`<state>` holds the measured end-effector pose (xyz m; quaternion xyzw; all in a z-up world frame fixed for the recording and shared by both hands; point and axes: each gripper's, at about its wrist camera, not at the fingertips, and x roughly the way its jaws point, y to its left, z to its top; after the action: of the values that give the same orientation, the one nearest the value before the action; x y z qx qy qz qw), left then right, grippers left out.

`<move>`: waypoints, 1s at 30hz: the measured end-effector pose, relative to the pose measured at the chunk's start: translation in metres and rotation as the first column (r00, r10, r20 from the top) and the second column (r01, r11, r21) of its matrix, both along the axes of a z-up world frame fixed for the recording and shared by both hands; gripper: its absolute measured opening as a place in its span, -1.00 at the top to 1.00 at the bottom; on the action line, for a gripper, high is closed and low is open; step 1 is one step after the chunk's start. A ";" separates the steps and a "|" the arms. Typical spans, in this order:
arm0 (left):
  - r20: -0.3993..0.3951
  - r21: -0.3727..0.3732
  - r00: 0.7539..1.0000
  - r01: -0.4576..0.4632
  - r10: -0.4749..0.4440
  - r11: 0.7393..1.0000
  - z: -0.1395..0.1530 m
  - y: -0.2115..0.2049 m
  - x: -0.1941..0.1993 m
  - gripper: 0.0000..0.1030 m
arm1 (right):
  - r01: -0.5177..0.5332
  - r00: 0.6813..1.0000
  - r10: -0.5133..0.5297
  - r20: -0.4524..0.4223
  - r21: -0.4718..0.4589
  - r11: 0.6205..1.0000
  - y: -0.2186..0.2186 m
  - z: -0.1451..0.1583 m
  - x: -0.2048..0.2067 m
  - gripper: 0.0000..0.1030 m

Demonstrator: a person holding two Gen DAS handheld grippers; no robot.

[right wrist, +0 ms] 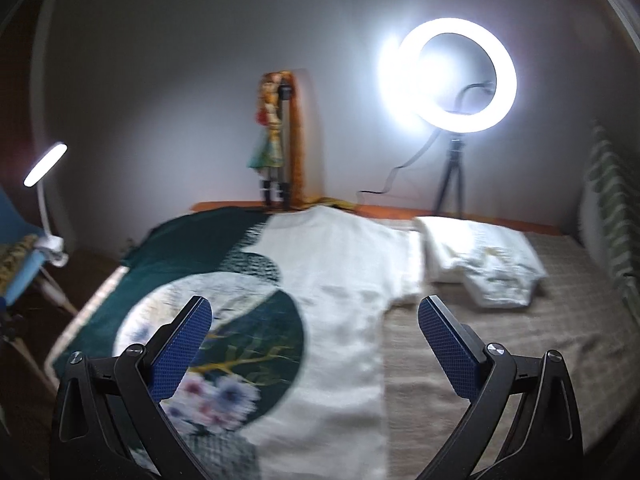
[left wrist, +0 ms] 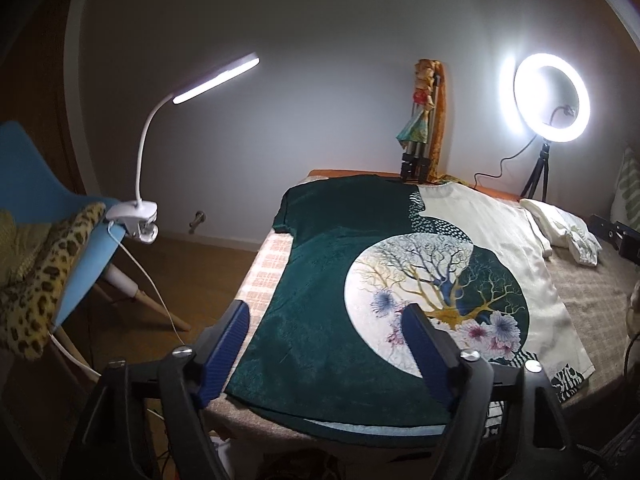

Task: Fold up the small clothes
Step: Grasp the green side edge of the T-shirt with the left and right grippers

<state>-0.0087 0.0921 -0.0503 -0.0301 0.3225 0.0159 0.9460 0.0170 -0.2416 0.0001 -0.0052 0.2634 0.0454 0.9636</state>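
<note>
Dim room; a glaring ring light (right wrist: 448, 76) and a clip-on lamp (left wrist: 216, 80) supply the light; right wrist view motion-blurred; fisheye bends and darkens both frames' edges.

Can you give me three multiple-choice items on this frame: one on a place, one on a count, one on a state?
1. Where does the folded white garment lie relative to the T-shirt?
A. On top of it
B. Beside its cream half, on the bed cover
C. On the blue chair

2. How many lit lamps show?
A. One
B. Two
C. Three

3. How does the T-shirt lie?
A. Spread flat, print up
B. Folded in half
C. Bunched in a heap

Answers:
1. B: it sits on the bed cover past the cream sleeve.
2. B: the clip-on desk lamp and the ring light both glow.
3. A: both sleeves and the round tree print lie open, with the left gripper and the right gripper open above it.
</note>
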 end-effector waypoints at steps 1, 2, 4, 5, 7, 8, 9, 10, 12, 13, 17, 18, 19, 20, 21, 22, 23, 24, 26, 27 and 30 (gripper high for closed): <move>-0.010 -0.010 1.000 -0.007 0.007 1.000 -0.004 0.006 0.001 -0.41 | -0.020 1.000 0.020 -0.013 0.004 1.000 0.007 0.001 0.005 -0.99; -0.022 -0.016 1.000 -0.016 0.015 1.000 -0.007 0.011 0.002 -0.41 | -0.041 0.999 0.041 -0.021 0.007 0.999 0.015 0.003 0.011 -0.99; -0.046 -0.031 0.999 -0.030 0.029 0.999 -0.015 0.021 0.003 -0.34 | -0.077 0.997 0.078 -0.015 0.011 0.997 0.031 0.007 0.021 -0.99; -0.058 -0.037 0.998 -0.033 0.031 0.999 -0.020 0.026 0.003 -0.29 | -0.094 0.995 0.094 -0.015 0.012 0.995 0.040 0.009 0.027 -0.99; -0.075 -0.035 0.997 -0.038 0.035 0.999 -0.029 0.033 0.002 -0.27 | -0.140 0.989 0.141 -0.033 0.032 0.990 0.055 0.009 0.040 -0.99; -0.082 -0.035 0.996 -0.038 0.035 0.999 -0.033 0.036 0.001 -0.27 | -0.174 0.983 0.177 -0.048 0.052 0.983 0.064 0.009 0.046 -0.99; -0.090 -0.032 0.995 -0.038 0.035 0.999 -0.038 0.039 0.001 -0.27 | -0.209 0.975 0.214 -0.062 0.072 0.975 0.072 0.007 0.052 -0.99; -0.101 -0.029 0.994 -0.038 0.035 0.999 -0.043 0.041 0.000 -0.27 | -0.234 0.968 0.240 -0.073 0.082 0.969 0.079 0.004 0.058 -0.99; -0.124 -0.026 0.992 -0.039 0.035 0.999 -0.055 0.047 0.001 -0.25 | -0.274 0.956 0.281 -0.091 0.075 0.959 0.099 -0.002 0.067 -0.98; -0.138 -0.026 0.990 -0.037 0.033 0.999 -0.060 0.050 0.003 -0.20 | -0.291 0.950 0.296 -0.098 0.064 0.954 0.108 -0.006 0.073 -0.96; -0.209 -0.039 0.977 -0.058 0.049 0.998 -0.086 0.062 0.012 -0.09 | -0.345 0.925 0.351 -0.149 0.066 0.936 0.144 -0.020 0.101 -0.81; -0.225 -0.051 0.974 -0.055 0.043 0.997 -0.091 0.065 0.015 -0.09 | -0.356 0.917 0.364 -0.163 0.078 0.931 0.152 -0.024 0.109 -0.80; -0.241 -0.054 0.969 -0.059 0.044 0.997 -0.097 0.067 0.019 -0.09 | -0.366 0.910 0.376 -0.174 0.087 0.927 0.161 -0.027 0.116 -0.80; -0.253 -0.056 0.966 -0.071 0.055 0.996 -0.101 0.069 0.023 -0.08 | -0.376 0.903 0.387 -0.187 0.094 0.922 0.170 -0.030 0.124 -0.79; -0.262 -0.060 0.963 -0.079 0.061 0.995 -0.105 0.071 0.026 -0.08 | -0.384 0.897 0.396 -0.198 0.097 0.918 0.180 -0.033 0.131 -0.79; -0.275 -0.066 0.959 -0.084 0.063 0.994 -0.109 0.072 0.030 -0.06 | -0.392 0.891 0.404 -0.209 0.099 0.915 0.187 -0.035 0.138 -0.78; -0.281 -0.065 0.958 -0.087 0.065 0.994 -0.112 0.073 0.032 -0.02 | -0.396 0.886 0.409 -0.221 0.102 0.913 0.196 -0.039 0.147 -0.76; -0.285 -0.065 0.956 -0.093 0.071 0.994 -0.115 0.074 0.035 0.00 | -0.396 0.882 0.410 -0.234 0.105 0.912 0.205 -0.042 0.156 -0.72; -0.295 -0.087 0.953 -0.097 0.067 0.991 -0.120 0.076 0.038 0.08 | -0.399 0.873 0.415 -0.256 0.114 0.910 0.222 -0.047 0.173 -0.66; -0.304 -0.099 0.951 -0.096 0.061 0.990 -0.122 0.077 0.039 0.09 | -0.399 0.870 0.416 -0.264 0.117 0.909 0.229 -0.048 0.181 -0.66; -0.316 -0.116 0.947 -0.100 0.059 0.988 -0.126 0.079 0.041 0.15 | -0.395 0.863 0.416 -0.287 0.131 0.909 0.253 -0.054 0.207 -0.66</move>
<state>0.0325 0.1710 -0.1760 -0.1020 0.4665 0.0376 0.8778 0.2237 0.0111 -0.0536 -0.0205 0.4018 0.2560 0.8790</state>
